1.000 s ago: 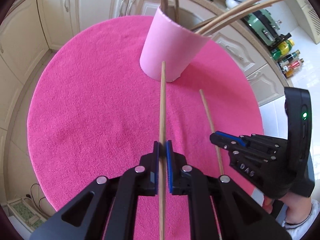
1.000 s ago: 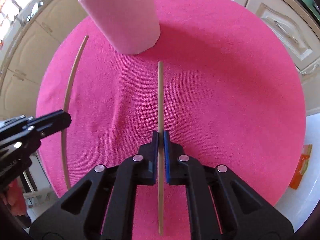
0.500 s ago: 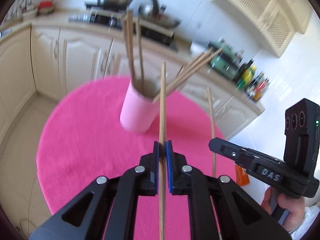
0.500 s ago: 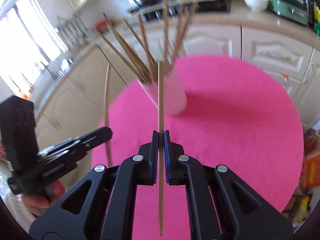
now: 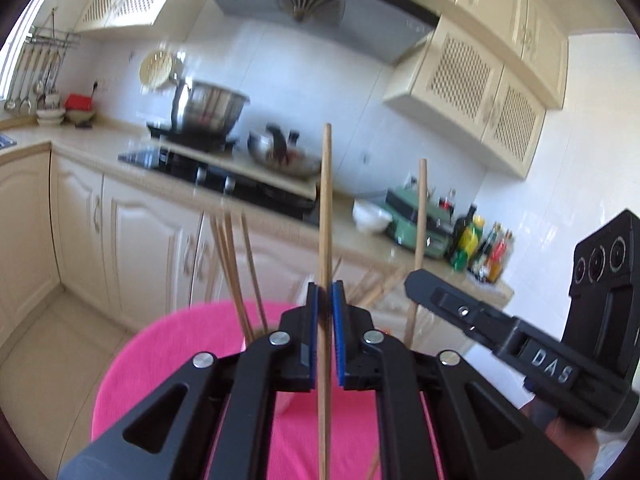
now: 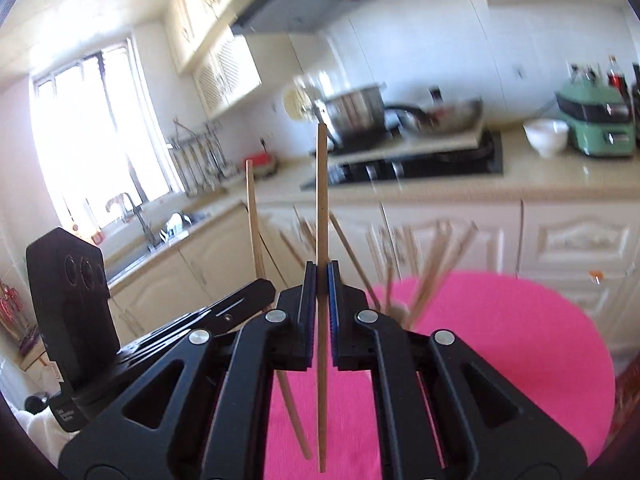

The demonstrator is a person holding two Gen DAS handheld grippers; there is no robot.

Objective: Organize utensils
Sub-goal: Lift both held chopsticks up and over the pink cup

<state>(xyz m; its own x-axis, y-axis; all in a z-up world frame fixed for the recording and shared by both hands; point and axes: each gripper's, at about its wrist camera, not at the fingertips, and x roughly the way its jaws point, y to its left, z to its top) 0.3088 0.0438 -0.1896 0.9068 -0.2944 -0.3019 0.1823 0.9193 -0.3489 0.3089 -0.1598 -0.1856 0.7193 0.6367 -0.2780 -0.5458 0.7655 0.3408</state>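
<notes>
My left gripper is shut on a wooden chopstick, which stands upright between the blue pads. To its right, the right gripper holds a second chopstick upright. In the right wrist view the right gripper is shut on its chopstick, with the left gripper and its chopstick to the left. Both are raised above the round pink table. Several chopsticks fan out of a pink cup that my fingers mostly hide.
A kitchen counter runs behind the table with a stove, a steel pot and a wok. A white bowl, a green appliance and bottles stand on it. Cream cabinets lie below and above.
Both grippers have risen from the pink table and tipped up from pointing down to nearly level. Each carries its chopstick, lifted off the cloth. The cup has dropped low in both views.
</notes>
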